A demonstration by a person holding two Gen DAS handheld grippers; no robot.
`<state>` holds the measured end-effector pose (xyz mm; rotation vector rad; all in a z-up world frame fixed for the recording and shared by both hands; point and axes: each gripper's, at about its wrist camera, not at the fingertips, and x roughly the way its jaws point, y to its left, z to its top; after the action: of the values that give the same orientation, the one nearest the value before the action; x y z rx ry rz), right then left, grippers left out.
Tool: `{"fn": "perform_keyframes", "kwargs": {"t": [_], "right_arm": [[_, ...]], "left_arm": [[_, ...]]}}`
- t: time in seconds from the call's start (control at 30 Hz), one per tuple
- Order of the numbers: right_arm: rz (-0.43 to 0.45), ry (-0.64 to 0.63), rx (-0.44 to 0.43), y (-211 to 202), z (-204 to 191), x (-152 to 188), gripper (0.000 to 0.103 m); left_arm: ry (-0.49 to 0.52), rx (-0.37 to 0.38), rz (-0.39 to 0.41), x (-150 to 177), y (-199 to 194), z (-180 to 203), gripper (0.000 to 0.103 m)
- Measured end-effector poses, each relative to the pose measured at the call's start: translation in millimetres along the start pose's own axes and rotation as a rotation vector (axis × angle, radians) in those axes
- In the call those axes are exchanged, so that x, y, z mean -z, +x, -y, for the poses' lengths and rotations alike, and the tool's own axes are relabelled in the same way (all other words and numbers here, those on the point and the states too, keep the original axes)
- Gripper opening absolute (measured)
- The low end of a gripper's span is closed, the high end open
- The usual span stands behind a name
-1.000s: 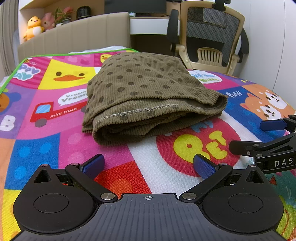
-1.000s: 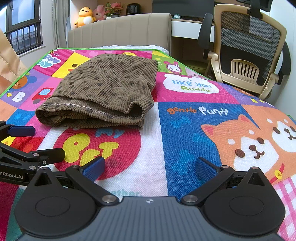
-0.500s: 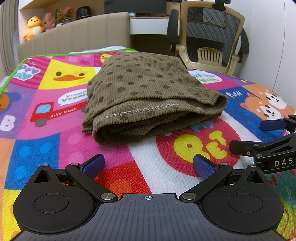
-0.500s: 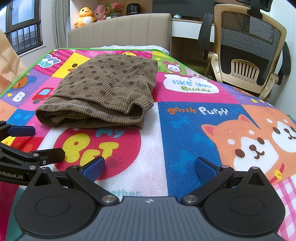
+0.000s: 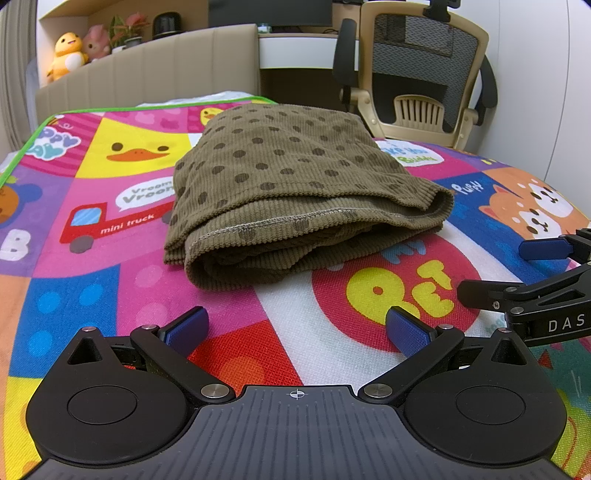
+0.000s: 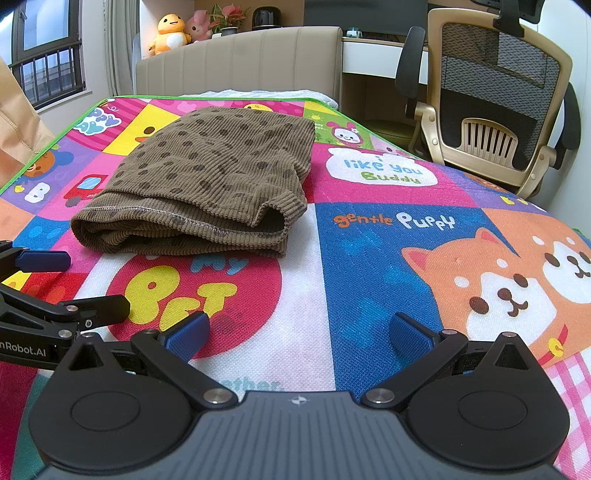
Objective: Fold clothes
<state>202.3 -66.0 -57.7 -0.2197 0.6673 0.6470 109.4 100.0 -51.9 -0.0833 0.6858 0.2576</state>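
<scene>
An olive-brown dotted garment [image 5: 295, 192] lies folded in a thick stack on the colourful play mat [image 5: 92, 236]. In the right wrist view the same garment [image 6: 207, 184] sits ahead and to the left. My left gripper [image 5: 295, 330] rests low over the mat just short of the garment's near edge, open, with nothing between its blue pads. My right gripper [image 6: 299, 334] is open too, empty, to the right of the stack. Each gripper shows at the edge of the other's view: the right gripper [image 5: 532, 280] and the left gripper [image 6: 55, 284].
The mat covers a bed with a beige headboard [image 6: 240, 62]. A mesh office chair [image 6: 495, 92] and a white desk [image 5: 299, 55] stand beyond the right side. Plush toys [image 6: 173, 29] sit on a shelf behind. A tan fabric [image 6: 14, 125] hangs at the far left.
</scene>
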Motion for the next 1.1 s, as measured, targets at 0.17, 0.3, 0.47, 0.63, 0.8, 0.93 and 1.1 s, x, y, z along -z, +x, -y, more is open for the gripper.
{"fn": "perform_keyframes", "kwargs": {"t": [0.17,0.3,0.47,0.63,0.8,0.93,1.1], "right_arm": [[0.000,0.000,0.000,0.3,-0.2,0.0,0.103],[0.000,0.000,0.000,0.2,-0.2,-0.1,0.103],[0.000,0.000,0.000,0.2,-0.4,-0.3,0.103],[0.000,0.000,0.000,0.1,-0.2,-0.2,0.103],[0.000,0.000,0.000,0.1,-0.1,-0.2,0.103],[0.000,0.000,0.000,0.4,0.0,-0.4,0.103],[0.000,0.000,-0.001,0.6,-0.2,-0.5,0.103]], "left_arm": [[0.000,0.000,0.000,-0.1,0.0,-0.1,0.103],[-0.001,0.001,0.000,-0.1,0.0,-0.3,0.103],[0.000,0.001,0.000,-0.2,0.2,0.1,0.103],[0.000,0.007,-0.001,-0.1,0.4,-1.4,0.103],[0.027,0.050,-0.007,-2.7,2.8,-5.8,0.103],[0.038,0.062,-0.050,-4.6,-0.2,-5.1,0.103],[0.013,0.043,-0.047,-3.1,-2.0,-3.0,0.103]]}}
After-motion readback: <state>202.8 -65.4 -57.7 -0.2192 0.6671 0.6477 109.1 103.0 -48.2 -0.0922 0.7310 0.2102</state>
